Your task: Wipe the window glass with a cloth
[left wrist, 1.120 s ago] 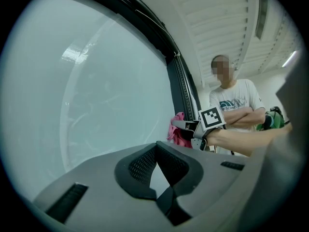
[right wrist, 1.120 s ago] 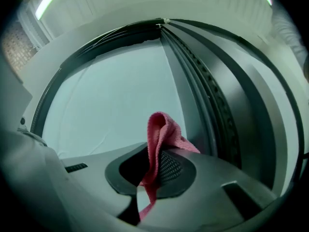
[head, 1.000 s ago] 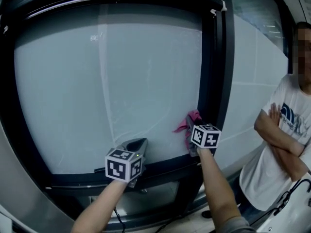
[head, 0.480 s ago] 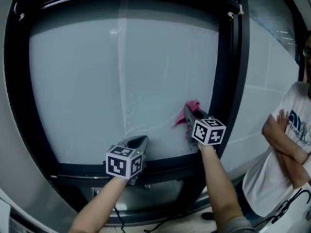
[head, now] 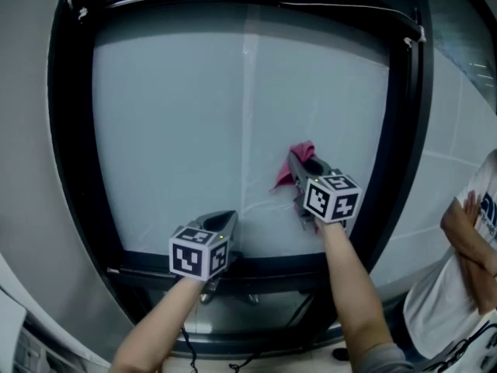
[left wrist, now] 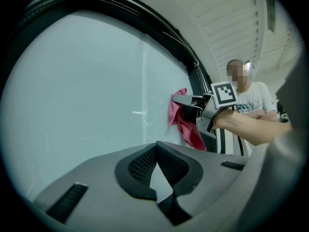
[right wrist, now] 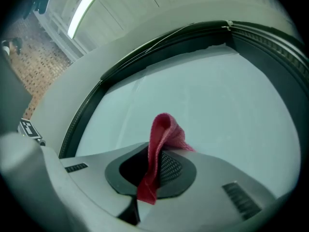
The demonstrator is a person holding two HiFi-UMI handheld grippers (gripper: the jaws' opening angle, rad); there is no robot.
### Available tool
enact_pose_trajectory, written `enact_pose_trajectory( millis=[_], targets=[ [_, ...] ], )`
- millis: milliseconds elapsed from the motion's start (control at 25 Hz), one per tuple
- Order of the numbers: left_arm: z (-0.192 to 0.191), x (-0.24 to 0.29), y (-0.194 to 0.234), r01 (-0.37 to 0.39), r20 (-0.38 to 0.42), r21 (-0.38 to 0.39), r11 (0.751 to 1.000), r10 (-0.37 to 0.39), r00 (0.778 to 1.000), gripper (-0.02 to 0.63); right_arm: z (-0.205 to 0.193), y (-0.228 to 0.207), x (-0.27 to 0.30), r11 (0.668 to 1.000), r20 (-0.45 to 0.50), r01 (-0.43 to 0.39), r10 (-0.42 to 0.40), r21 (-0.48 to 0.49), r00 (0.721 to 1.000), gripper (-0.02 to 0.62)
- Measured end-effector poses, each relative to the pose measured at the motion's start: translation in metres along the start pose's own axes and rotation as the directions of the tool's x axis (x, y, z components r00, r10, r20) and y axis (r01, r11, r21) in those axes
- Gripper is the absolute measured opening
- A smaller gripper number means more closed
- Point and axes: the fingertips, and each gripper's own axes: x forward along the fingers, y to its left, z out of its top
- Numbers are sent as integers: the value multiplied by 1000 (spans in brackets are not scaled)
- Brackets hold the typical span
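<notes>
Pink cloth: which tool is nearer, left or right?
Right. The right tool is shut on the pink cloth at the glass; the left tool is apart from it, lower left, by the bottom frame.

Against window glass [head: 171,130]: cloth [head: 286,177] in right gripper [head: 299,160], above and right of left gripper [head: 224,222] near lower frame [head: 268,264].

**A:** Dim pictures all round. The window glass [head: 233,130] glows an even, milky pale blue, and it's the main light here.

**B:** The window frame [head: 78,169] goes near black against it. A bright ceiling strip light [right wrist: 84,8] flares in the right gripper view.

**A:** Heavy fisheye too: straight edges bow and the corners vignette to black.

**B:** And the left tool [left wrist: 155,144] looks soft, right up by the lens.
</notes>
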Motion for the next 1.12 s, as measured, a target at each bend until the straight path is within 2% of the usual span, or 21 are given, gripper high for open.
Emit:
enact_pose_trajectory(
  millis=[320, 760, 960, 1120],
  targets=[
    [1, -52, 64, -112, 13, -13, 994, 112, 994, 6, 19, 93, 59, 989, 3, -118, 118, -86, 993, 14],
    [-14, -128, 148, -261, 2, -36, 965, 262, 965, 6, 6, 221, 124, 953, -40, -249, 246, -173, 968, 14],
    [-24, -158, 175, -316, -8, -50, 948, 316, 949, 5, -11, 278, 144, 926, -77, -327, 318, -189, 945, 14],
    [-35, -185, 193, -363, -23, -65, 929, 362, 932, 6, -30, 326, 158, 890, -132, -404, 383, -211, 914, 14]
  ],
)
